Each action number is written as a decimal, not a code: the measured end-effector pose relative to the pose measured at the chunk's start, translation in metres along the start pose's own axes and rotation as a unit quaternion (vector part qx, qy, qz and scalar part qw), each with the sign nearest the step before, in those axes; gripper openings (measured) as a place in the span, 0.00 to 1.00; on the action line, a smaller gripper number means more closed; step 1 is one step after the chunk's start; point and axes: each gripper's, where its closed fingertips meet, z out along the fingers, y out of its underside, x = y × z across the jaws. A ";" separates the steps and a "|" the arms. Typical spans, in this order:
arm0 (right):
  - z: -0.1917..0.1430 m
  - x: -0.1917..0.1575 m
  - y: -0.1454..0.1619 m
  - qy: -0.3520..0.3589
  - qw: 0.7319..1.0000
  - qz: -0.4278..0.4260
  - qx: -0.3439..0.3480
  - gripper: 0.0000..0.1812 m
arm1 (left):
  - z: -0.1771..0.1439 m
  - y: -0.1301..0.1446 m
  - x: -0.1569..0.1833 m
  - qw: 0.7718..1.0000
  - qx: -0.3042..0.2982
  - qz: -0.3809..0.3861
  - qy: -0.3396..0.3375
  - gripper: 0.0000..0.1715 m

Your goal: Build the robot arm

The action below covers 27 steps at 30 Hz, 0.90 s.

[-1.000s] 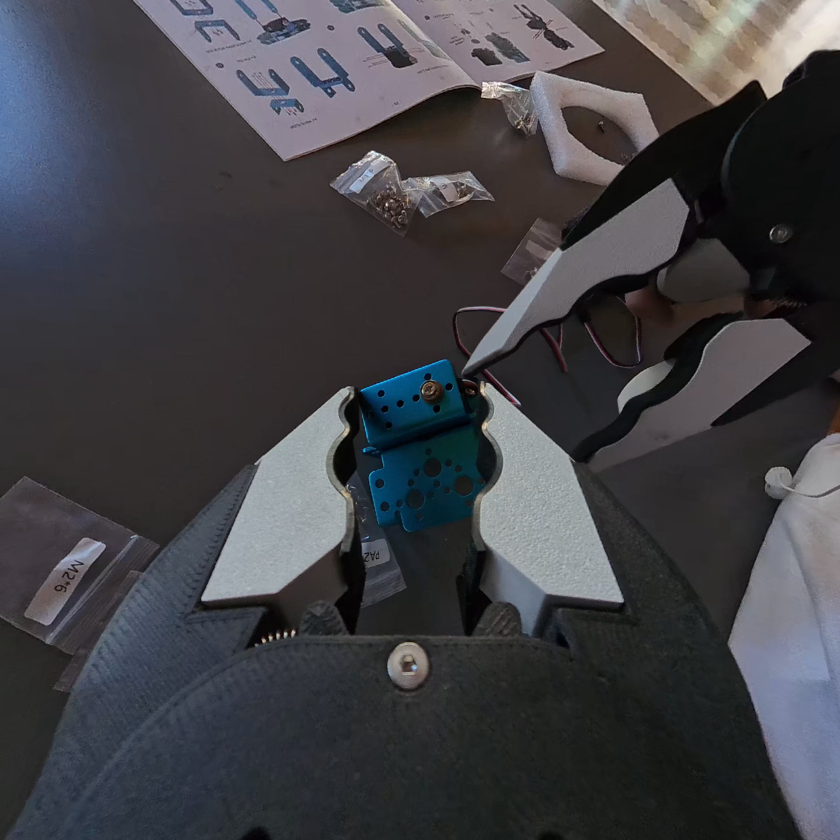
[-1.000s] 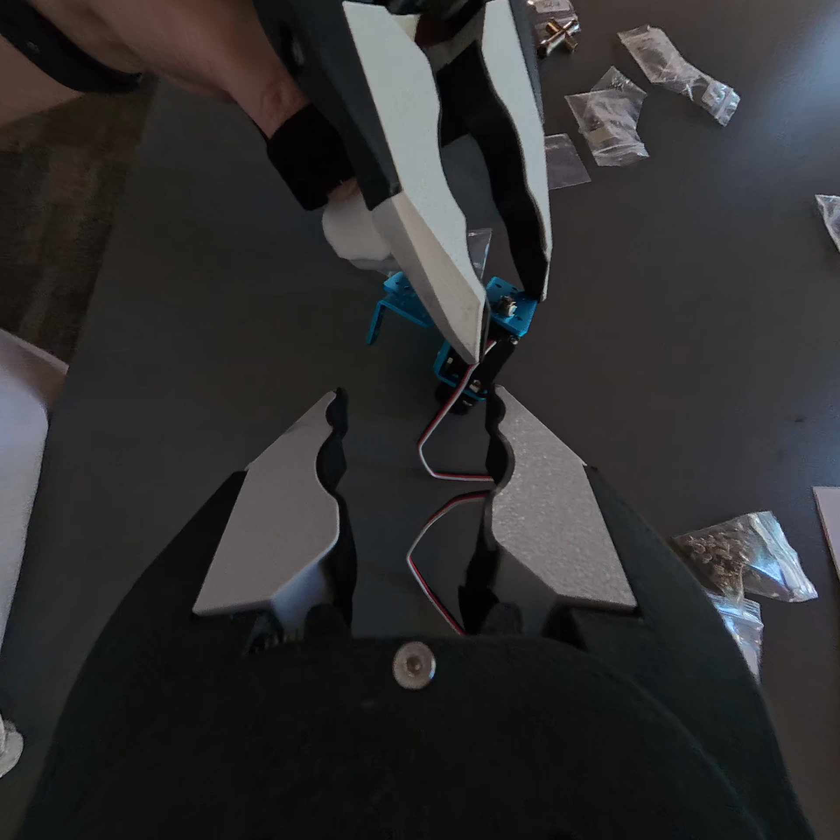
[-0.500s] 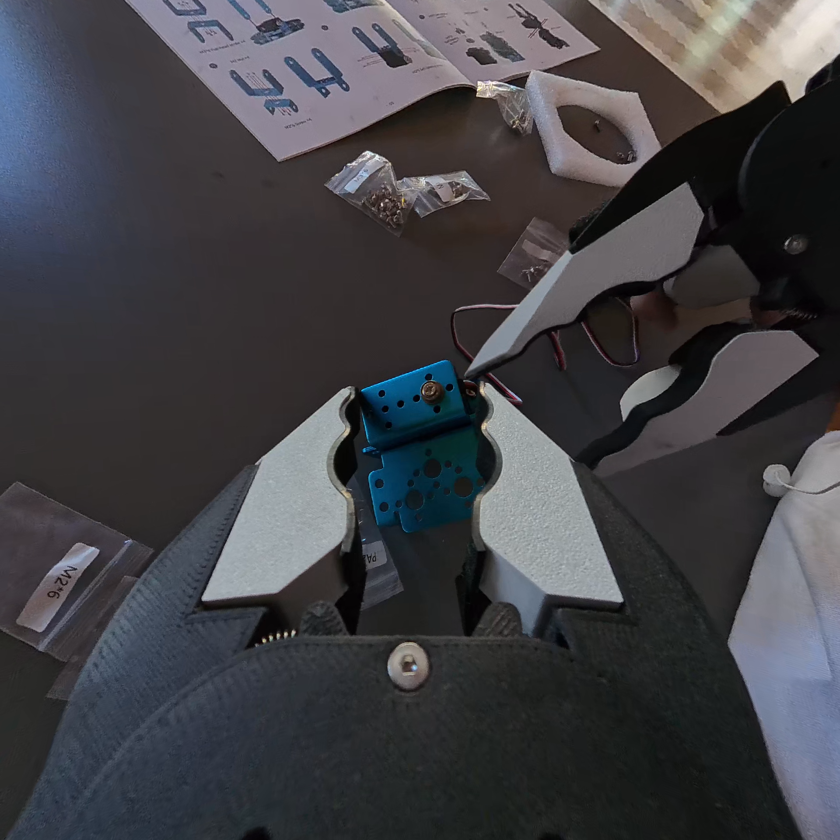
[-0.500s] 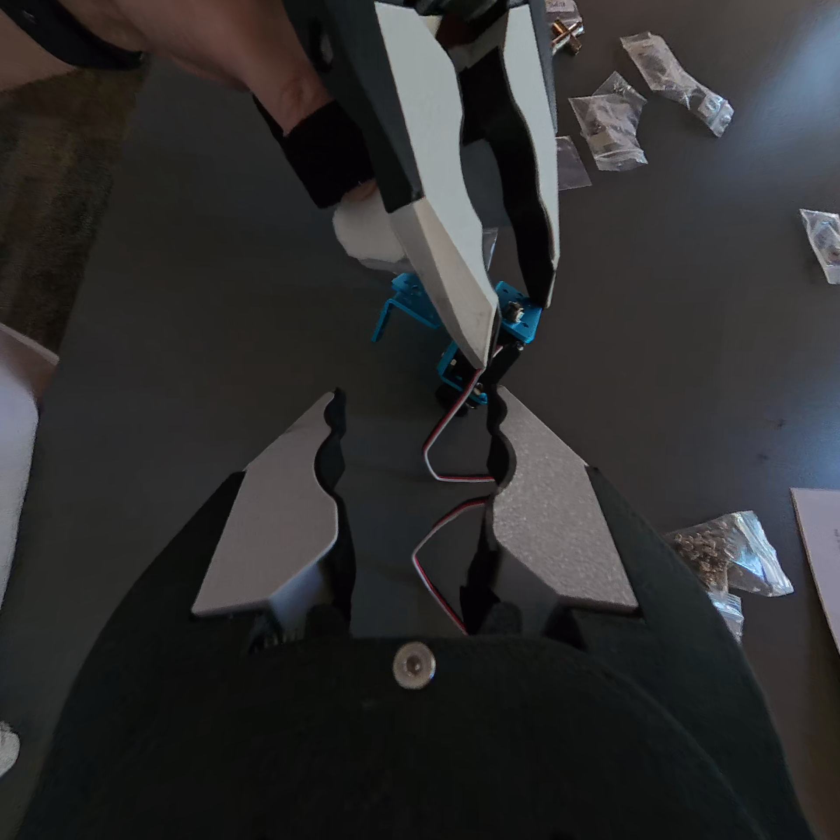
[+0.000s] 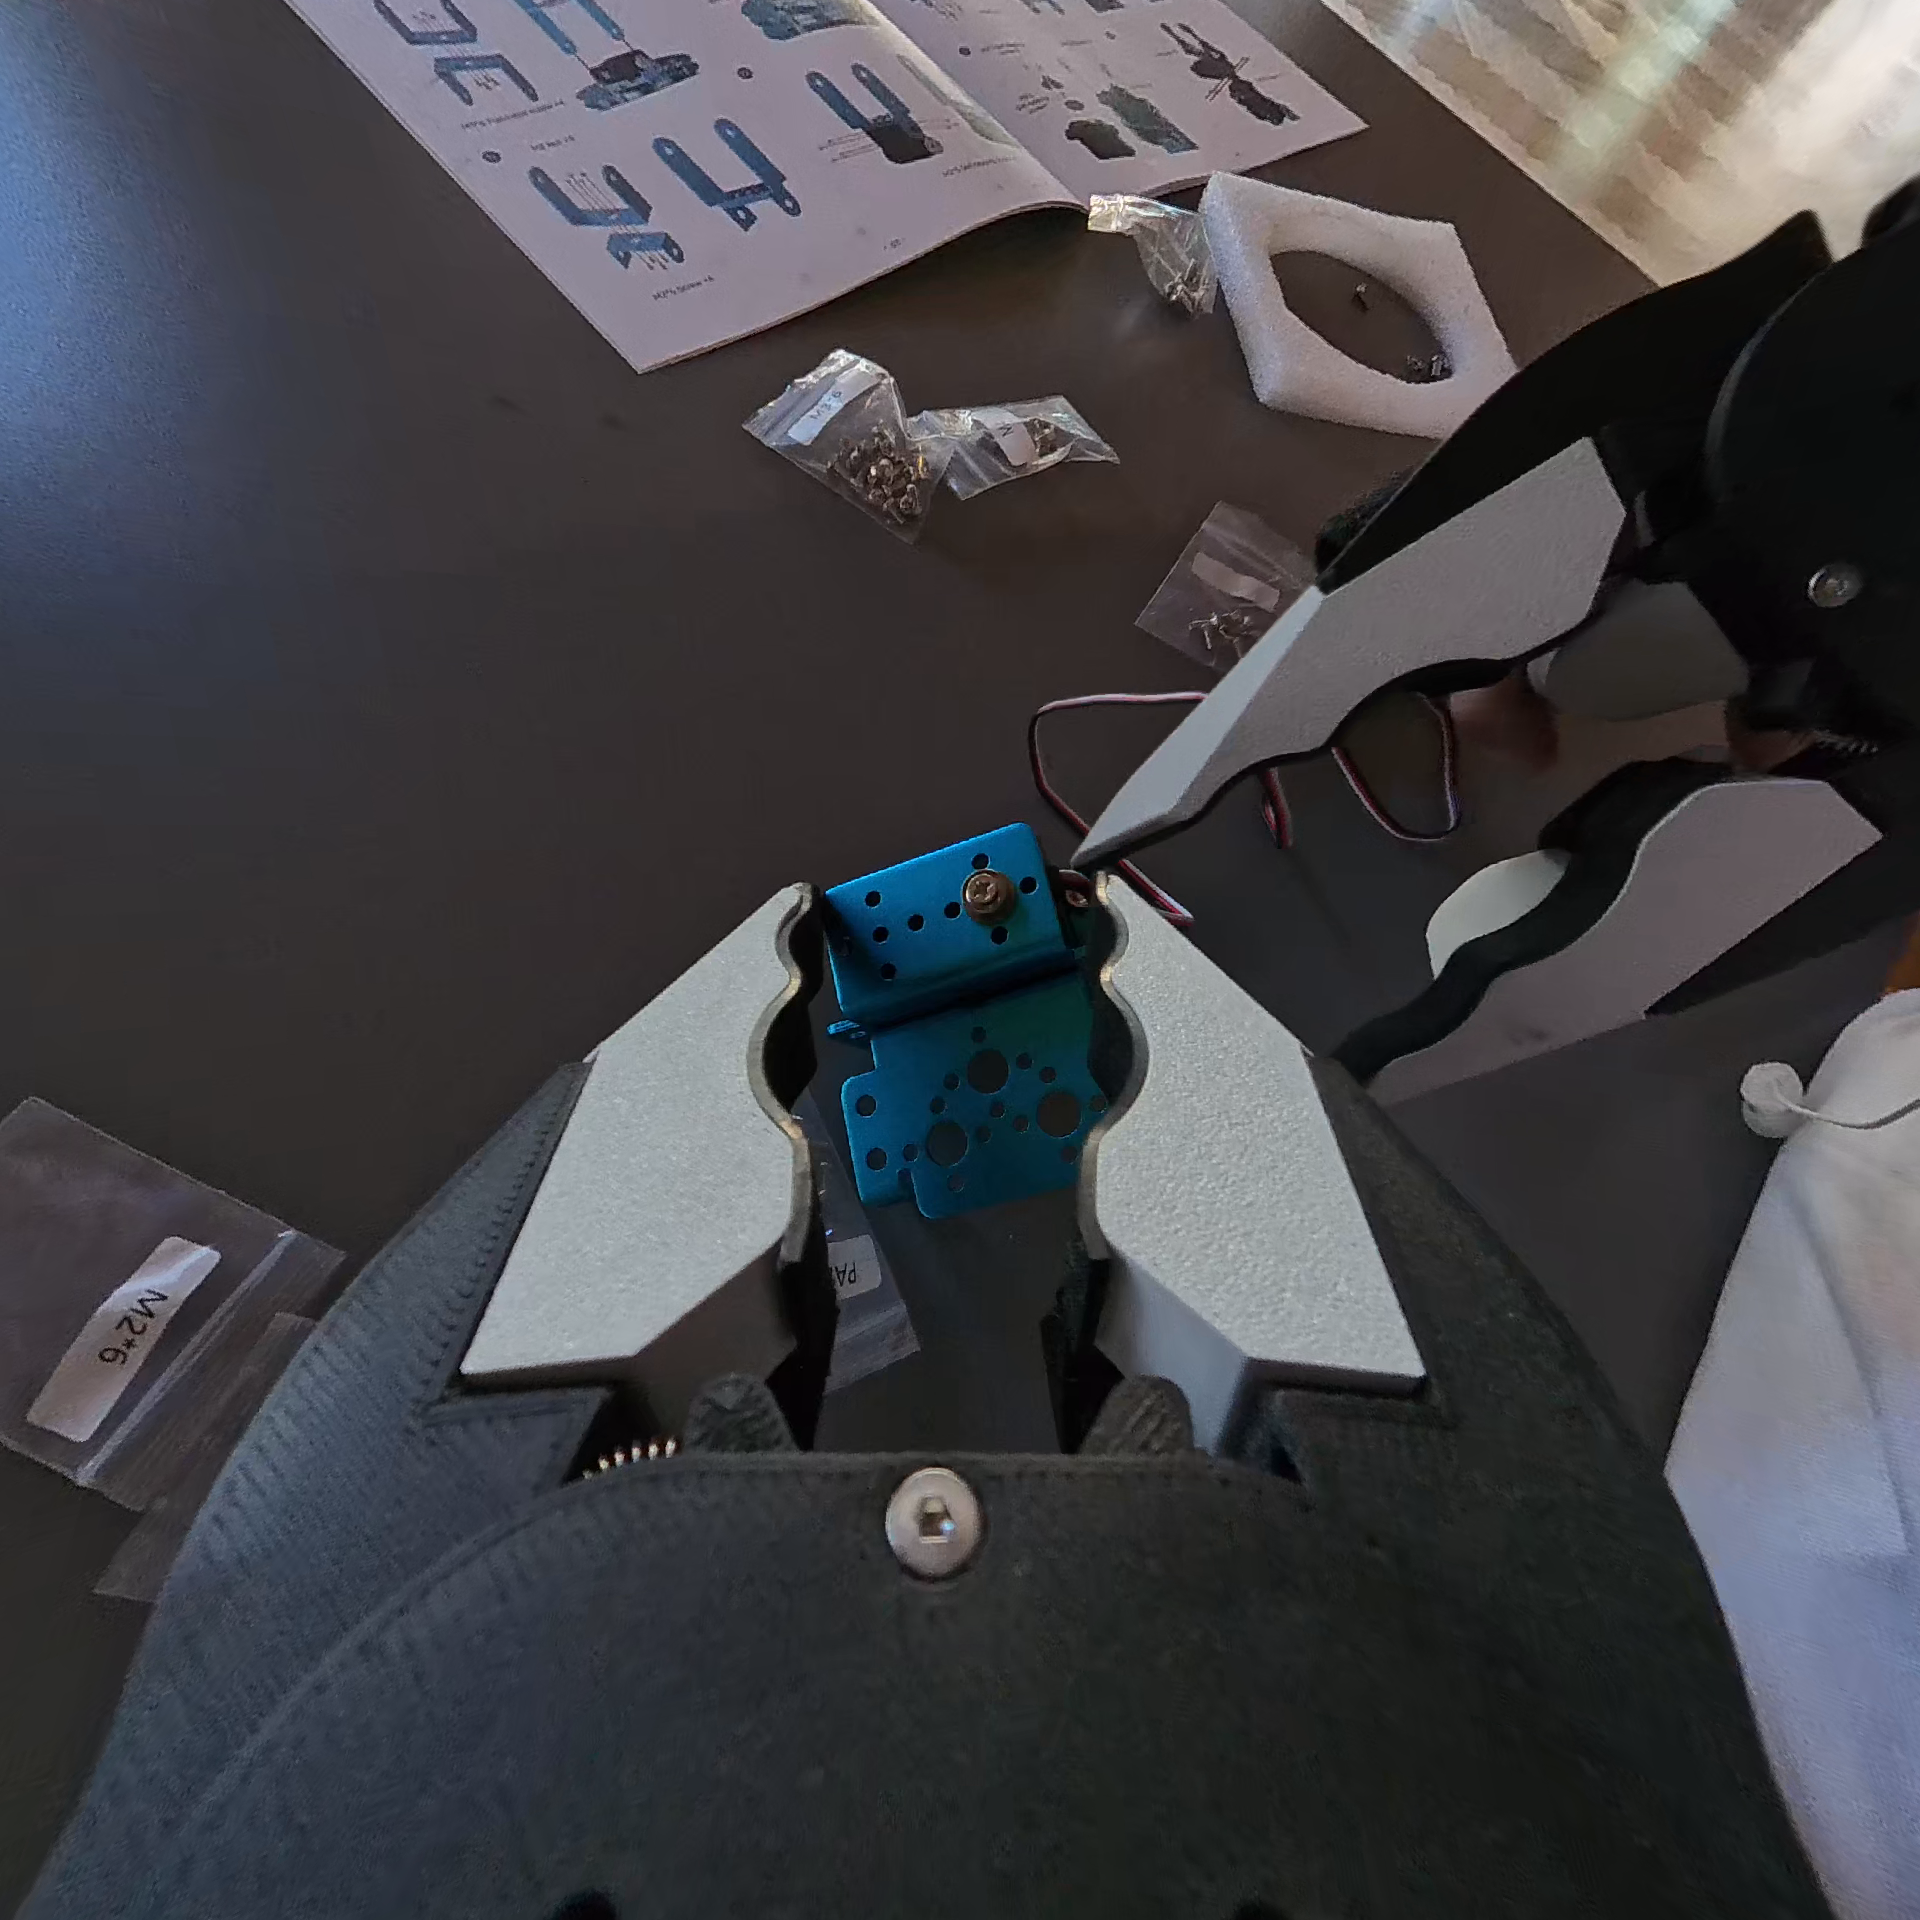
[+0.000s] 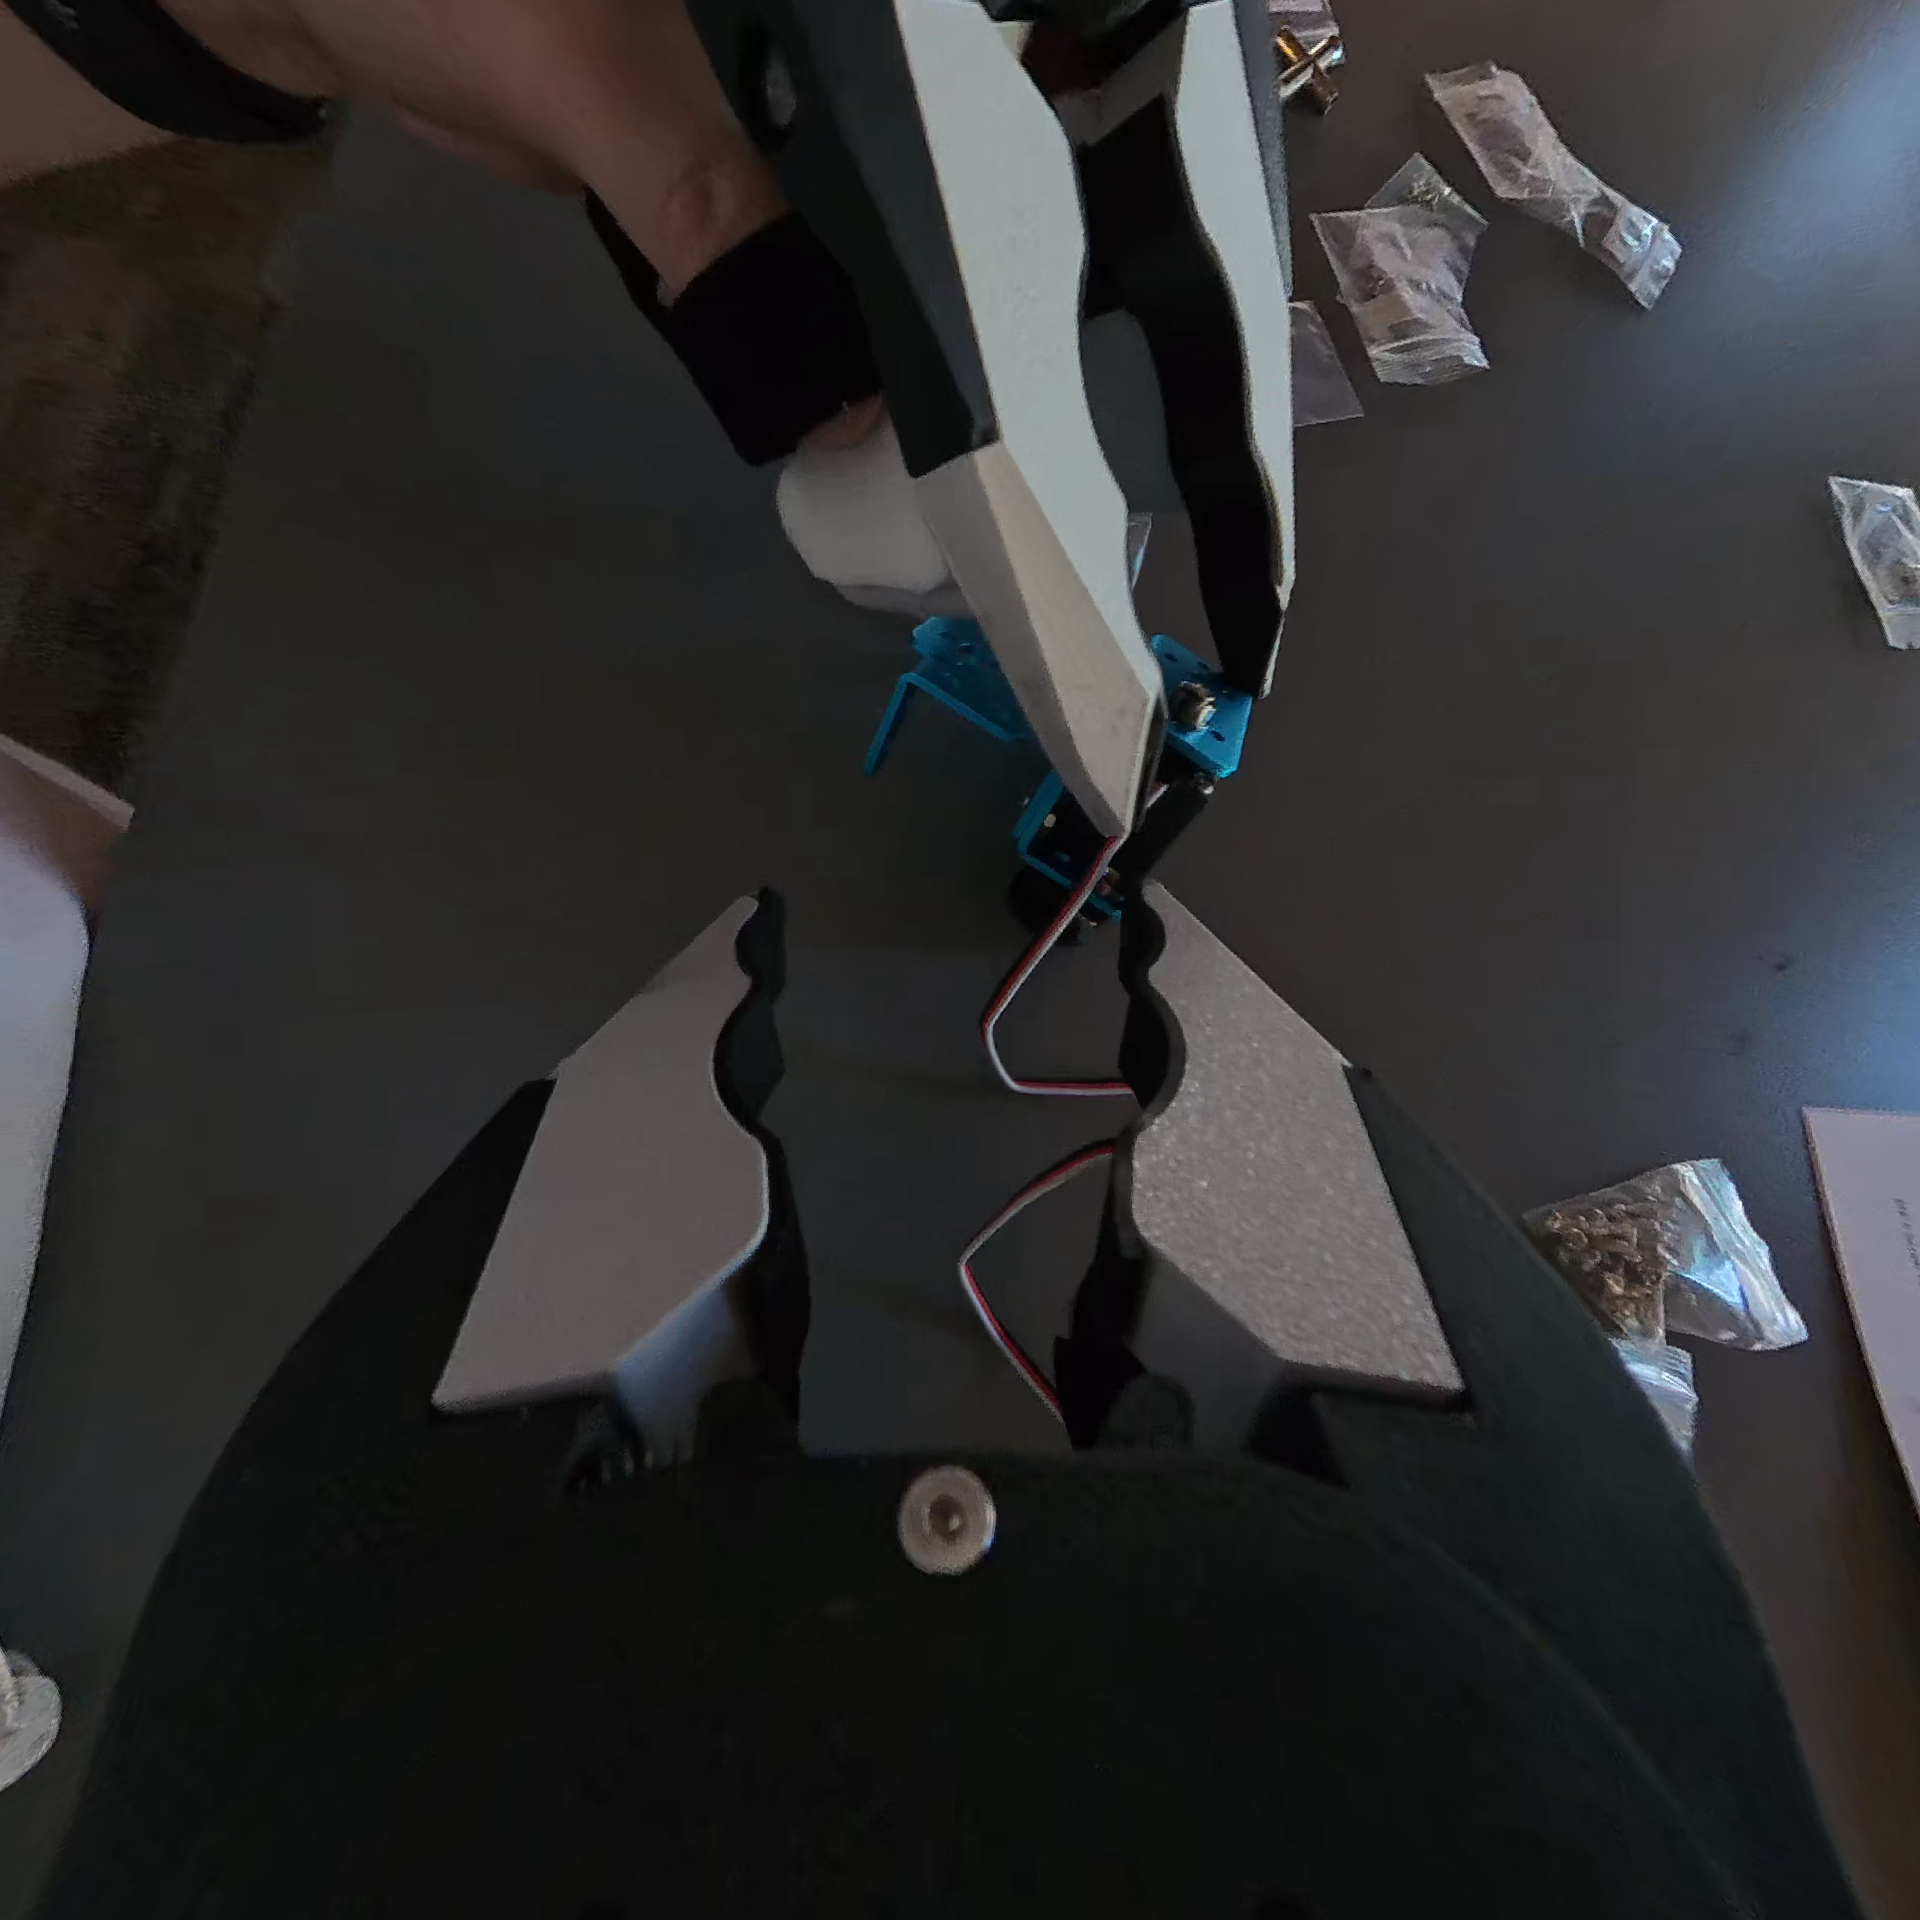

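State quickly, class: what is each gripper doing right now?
Left gripper: shut on the blue perforated servo bracket.
Right gripper: open, holding nothing; the servo cable runs between its fingers.

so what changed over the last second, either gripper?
Little. The left gripper stays shut on the perforated blue metal bracket. The right gripper stays open by the red-white-black servo wire, shifted only slightly. No grab or release.

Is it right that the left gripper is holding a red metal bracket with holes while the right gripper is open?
Not quite: the perforated metal bracket in the left gripper is blue, not red, as the left wrist view shows. The right gripper is open.
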 end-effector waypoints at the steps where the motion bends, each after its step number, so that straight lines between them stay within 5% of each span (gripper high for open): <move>1: -0.001 -0.001 0.000 0.001 1.000 -0.003 -0.001 0.36 | 0.000 0.000 0.000 1.000 0.000 0.000 0.000 0.30; 15: -0.002 -0.003 0.001 0.005 1.000 -0.004 -0.009 0.38 | 0.000 0.000 0.001 1.000 0.000 0.002 0.002 0.30; 21: -0.013 0.003 -0.004 0.003 1.000 0.007 0.024 0.34 | -0.001 0.001 0.002 1.000 0.000 0.012 0.012 0.30; 27: -0.020 0.021 0.012 -0.023 0.997 -0.070 0.033 0.24 | -0.010 0.006 0.003 0.997 -0.021 0.064 0.043 0.30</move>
